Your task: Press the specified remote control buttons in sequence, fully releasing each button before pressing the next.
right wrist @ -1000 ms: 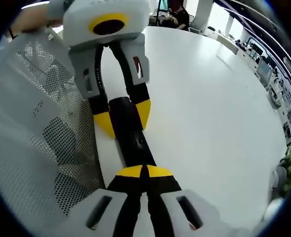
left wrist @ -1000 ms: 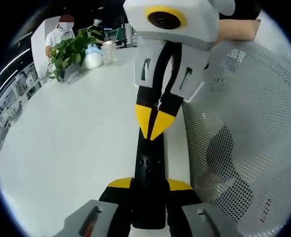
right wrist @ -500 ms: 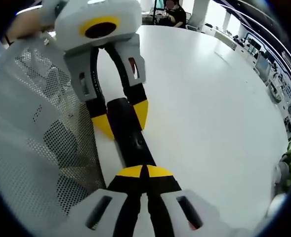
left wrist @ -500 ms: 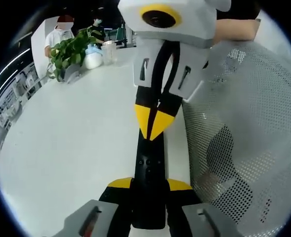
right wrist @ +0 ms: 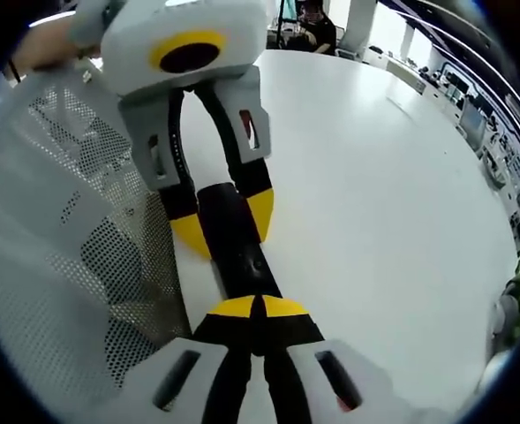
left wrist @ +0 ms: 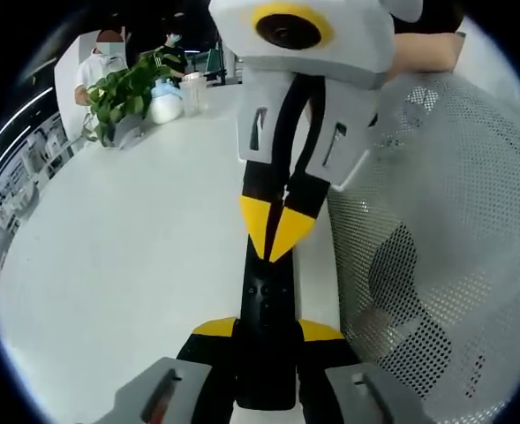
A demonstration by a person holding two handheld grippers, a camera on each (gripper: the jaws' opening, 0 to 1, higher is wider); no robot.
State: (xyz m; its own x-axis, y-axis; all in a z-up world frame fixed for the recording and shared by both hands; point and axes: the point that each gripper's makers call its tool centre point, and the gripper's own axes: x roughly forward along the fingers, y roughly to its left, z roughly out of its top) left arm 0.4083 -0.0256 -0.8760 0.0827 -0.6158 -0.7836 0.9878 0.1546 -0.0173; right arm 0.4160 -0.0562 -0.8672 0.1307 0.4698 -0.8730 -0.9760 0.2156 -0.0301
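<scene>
In the left gripper view we see our left gripper (left wrist: 268,329) clenched on the near end of the black remote control (left wrist: 267,305), which lies on the white table (left wrist: 127,247). Ahead, the right gripper (left wrist: 276,234) has its yellow tips pinched together, touching the remote's top face. A potted plant (left wrist: 123,93) stands far ahead to the left, a white mesh chair back (left wrist: 436,265) to the right. In the right gripper view, the same remote runs between both claws.
</scene>
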